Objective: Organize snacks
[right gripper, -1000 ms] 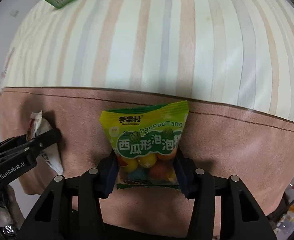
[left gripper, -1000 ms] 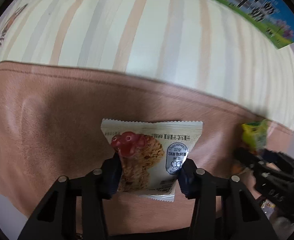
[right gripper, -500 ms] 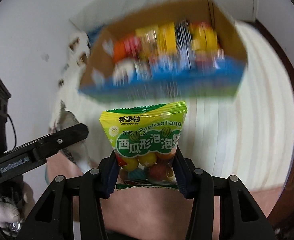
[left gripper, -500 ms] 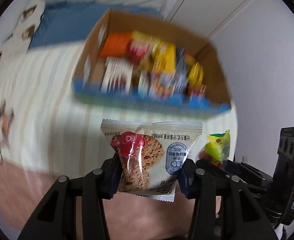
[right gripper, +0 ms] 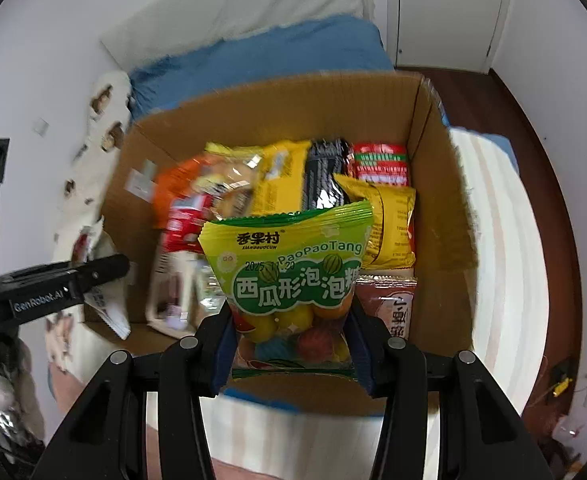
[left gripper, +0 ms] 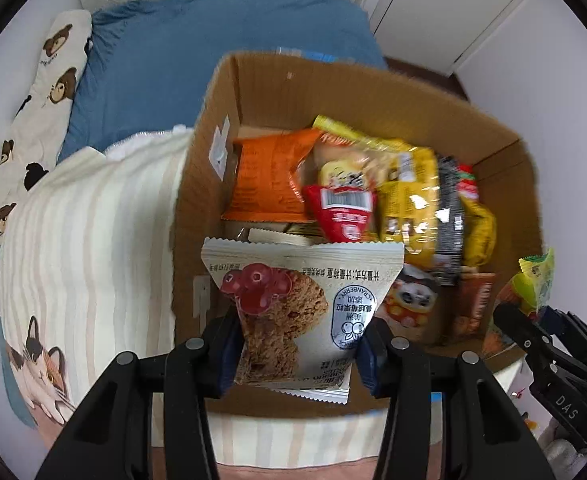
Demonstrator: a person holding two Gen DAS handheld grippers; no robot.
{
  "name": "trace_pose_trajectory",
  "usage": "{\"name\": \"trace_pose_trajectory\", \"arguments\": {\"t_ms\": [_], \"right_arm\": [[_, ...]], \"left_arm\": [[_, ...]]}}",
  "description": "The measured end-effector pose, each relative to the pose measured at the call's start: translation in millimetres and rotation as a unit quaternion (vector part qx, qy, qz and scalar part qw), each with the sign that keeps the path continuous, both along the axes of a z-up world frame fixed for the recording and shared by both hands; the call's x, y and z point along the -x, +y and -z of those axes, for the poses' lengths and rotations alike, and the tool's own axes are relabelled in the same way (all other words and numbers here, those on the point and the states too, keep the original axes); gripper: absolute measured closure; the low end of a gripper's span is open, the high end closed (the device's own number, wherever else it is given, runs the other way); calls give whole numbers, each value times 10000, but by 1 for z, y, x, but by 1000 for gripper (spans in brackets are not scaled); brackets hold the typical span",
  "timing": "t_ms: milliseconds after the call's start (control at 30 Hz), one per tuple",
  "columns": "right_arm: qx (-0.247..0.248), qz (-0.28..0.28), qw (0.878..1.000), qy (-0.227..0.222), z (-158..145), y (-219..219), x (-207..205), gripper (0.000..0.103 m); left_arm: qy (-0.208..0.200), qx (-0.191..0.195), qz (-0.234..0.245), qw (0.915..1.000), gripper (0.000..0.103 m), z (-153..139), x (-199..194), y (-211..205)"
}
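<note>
Squeezing a white cookie packet between its 2 fingers, my left claw holds it up over the cardboard box. The packet shows a brown cookie and red berries. My right claw pinches a green candy bag of colored balls, above the box's snacks.

- Bed: striped cream sheet w/ cat print near the front-left corner.
- Cardboard box sits right on the sheet, open top, packed w/ snack packs.
- Blue blanket bunched behind the box.
- Bear-print pillow along the left edge, by the wall.
</note>
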State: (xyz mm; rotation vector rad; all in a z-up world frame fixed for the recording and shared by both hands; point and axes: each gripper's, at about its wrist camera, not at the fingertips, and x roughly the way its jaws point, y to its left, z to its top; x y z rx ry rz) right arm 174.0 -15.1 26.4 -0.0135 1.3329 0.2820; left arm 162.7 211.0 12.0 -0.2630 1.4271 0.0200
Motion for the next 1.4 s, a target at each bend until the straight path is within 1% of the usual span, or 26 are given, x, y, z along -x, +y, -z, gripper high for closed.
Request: {"name": "trace_pose_trajectory", "arguments": {"t_ms": [100, 200, 333, 400, 467, 500, 533, 567, 600, 633, 833, 1067, 1167, 1267, 1333, 1400], "right_arm": [[63, 57, 9997, 222, 24, -2, -6, 52], [71, 119, 9992, 383, 43, -5, -8, 52], [66, 140, 9983, 559, 59, -7, -11, 51], [55, 165, 9976, 676, 64, -8, -12, 50], [18, 192, 9964, 821, 69, -9, -14, 39], [21, 205, 9963, 833, 68, -9, -15, 20], [21, 206, 9966, 801, 67, -9, -16, 12], [-44, 180, 9969, 767, 65, -8, -17, 12], [29, 193, 9971, 741, 61, -7, -17, 8], [54, 192, 9970, 754, 59, -6, -17, 6], [250, 122, 9979, 579, 44, 1, -14, 3], [397, 139, 9984, 380, 31, -4, -4, 3], [450, 118, 9987, 211, 23, -7, 4, 3], [412, 142, 9990, 30, 12, -11, 15, 3], [387, 152, 9991, -122, 2, -14, 25, 3], [376, 157, 9987, -302, -9, -17, 36, 3]], "left_arm": [[197, -65, 40, 9998, 58, 22, -10, -1], [392, -23, 39, 9992, 58, 42, -16, 1], [471, -182, 114, 9987, 58, 56, -20, 0], [515, -200, 167, 9983, 58, 59, -23, 0], [538, -178, 169, 9983, 56, 58, -23, 0], [537, -140, 124, 9984, 52, 57, -23, 1], [515, -108, 84, 9986, 45, 55, -24, 2], [489, -98, 64, 9987, 38, 53, -24, 3], [463, -120, 42, 9988, 20, 51, -25, 4], [425, -160, 22, 9990, 11, 49, -25, 4], [230, -194, 68, 9995, 7, 36, -21, -2], [-81, -306, 96, 9995, 7, 14, -4, -18], [-247, -386, 80, 9989, 7, 7, 7, -22], [-464, -429, 27, 9980, 7, -4, 22, -27], [-734, -525, 19, 9959, 7, -15, 36, -31], [-910, -602, 31, 9940, 7, -24, 47, -34]]}}
